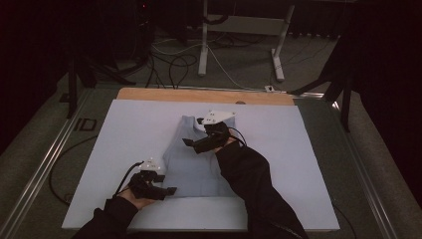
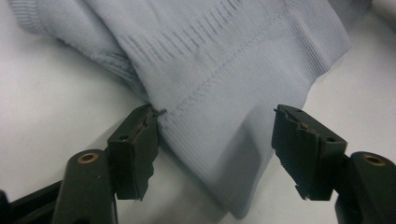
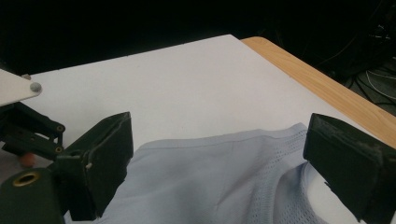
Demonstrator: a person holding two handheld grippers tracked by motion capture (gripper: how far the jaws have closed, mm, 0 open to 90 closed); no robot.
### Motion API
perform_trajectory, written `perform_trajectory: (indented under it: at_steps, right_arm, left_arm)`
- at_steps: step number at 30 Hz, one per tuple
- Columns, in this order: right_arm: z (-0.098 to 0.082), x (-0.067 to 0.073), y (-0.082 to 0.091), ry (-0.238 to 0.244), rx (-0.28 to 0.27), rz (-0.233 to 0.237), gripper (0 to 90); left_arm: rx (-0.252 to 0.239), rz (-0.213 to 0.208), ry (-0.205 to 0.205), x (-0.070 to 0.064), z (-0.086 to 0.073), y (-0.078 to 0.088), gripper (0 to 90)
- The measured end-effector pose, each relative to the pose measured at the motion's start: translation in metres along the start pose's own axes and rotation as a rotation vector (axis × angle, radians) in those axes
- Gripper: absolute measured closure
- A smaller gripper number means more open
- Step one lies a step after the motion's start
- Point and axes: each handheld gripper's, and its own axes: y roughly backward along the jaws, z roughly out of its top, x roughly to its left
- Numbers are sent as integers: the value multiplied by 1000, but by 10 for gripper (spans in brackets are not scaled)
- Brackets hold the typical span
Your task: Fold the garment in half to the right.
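Note:
A pale blue sleeveless top (image 1: pixel 191 169) lies flat on the white board (image 1: pixel 139 124), neck toward the far edge. My left gripper (image 1: pixel 171 190) is at the top's near left hem corner. In the left gripper view its jaws (image 2: pixel 215 140) stand apart with the ribbed hem (image 2: pixel 224 60) between them; the left pad (image 2: pixel 140 140) touches the fabric edge and the right pad (image 2: pixel 299 144) is clear of it. My right gripper (image 1: pixel 188 143) hovers over the top's upper part, pointing left. Its jaws (image 3: pixel 219 154) are wide open above the cloth (image 3: pixel 210 182) near a mesh armhole.
A wooden strip (image 1: pixel 199 94) borders the board's far edge. Beyond it are white table legs (image 1: pixel 203 45) and loose cables (image 1: pixel 174 64) on the floor. Metal rails (image 1: pixel 45 164) run along both sides. White board lies bare to the left and right of the top.

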Motion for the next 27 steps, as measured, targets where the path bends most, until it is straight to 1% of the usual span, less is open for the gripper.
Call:
perform_trajectory:
  at_steps: [1, 4, 7, 9, 10, 11, 12, 13, 15, 16, 17, 18, 19, 20, 21, 22, 23, 24, 25, 26, 27]
  right_arm:
    - [0, 0, 0, 2, 1, -1, 85]
    - [0, 1, 1, -4, -6, 0, 84]
    - [0, 2, 0, 4, -1, -2, 84]
    - [0, 2, 0, 0, -4, 0, 84]
    - [0, 2, 0, 0, -4, 0, 84]
    - [-1, 2, 0, -2, -2, 0, 84]
    - [-1, 2, 0, 1, 1, 1, 84]
    - [-1, 2, 0, 1, 1, 1, 84]
    - [-2, 2, -1, -8, 1, -1, 84]
    - [-2, 2, -1, -8, 1, -1, 84]
    - [-3, 3, -3, 0, 3, 0, 84]
    - [-3, 3, -4, -1, 4, -2, 84]
    - [-3, 3, -5, -5, 2, -1, 84]
    - [-4, 3, -6, -6, 2, 0, 85]
    - [-3, 3, -7, -6, 4, -2, 84]
    - [-3, 3, -7, -6, 4, -2, 84]
    - [-3, 2, -9, 1, 13, -8, 84]
    - [-2, 3, -11, -9, 13, -10, 84]
    - [-2, 2, -12, -5, 11, -9, 84]
    - [-1, 2, -13, -6, 12, -7, 84]
    - [0, 3, -15, -4, 14, -5, 85]
  left_arm:
    - [1, -1, 10, 0, -2, 0, 359]
    - [4, -17, 31, 0, -3, 1, 403]
    - [11, -29, 30, -2, -2, 0, 422]
    - [18, -49, 32, -6, -3, 1, 431]
    - [18, -49, 32, -6, -3, 1, 432]
    - [16, -60, 40, -7, -4, 1, 432]
    - [17, -61, 50, -8, -5, 1, 450]
    - [14, -58, 54, -8, -6, 0, 450]
    - [1, -45, 69, -9, -6, -1, 499]
    - [1, -34, 58, -11, -5, -2, 499]
    - [7, 10, 25, -17, -4, -5, 508]
    - [7, 10, 25, -17, -4, -5, 525]
    - [12, 39, -4, -22, -3, -6, 532]
    - [16, 85, -39, -29, -4, -9, 550]
    - [19, 109, -59, -32, -3, -10, 584]
    - [19, 109, -59, -32, -3, -10, 595]
    - [23, 121, -61, -32, -3, -10, 613]
    - [23, 121, -61, -32, -3, -10, 635]
    - [18, 116, -48, -31, -3, -10, 658]
    - [18, 116, -48, -31, -3, -10, 704]
    - [18, 66, -32, -30, -3, -10, 784]
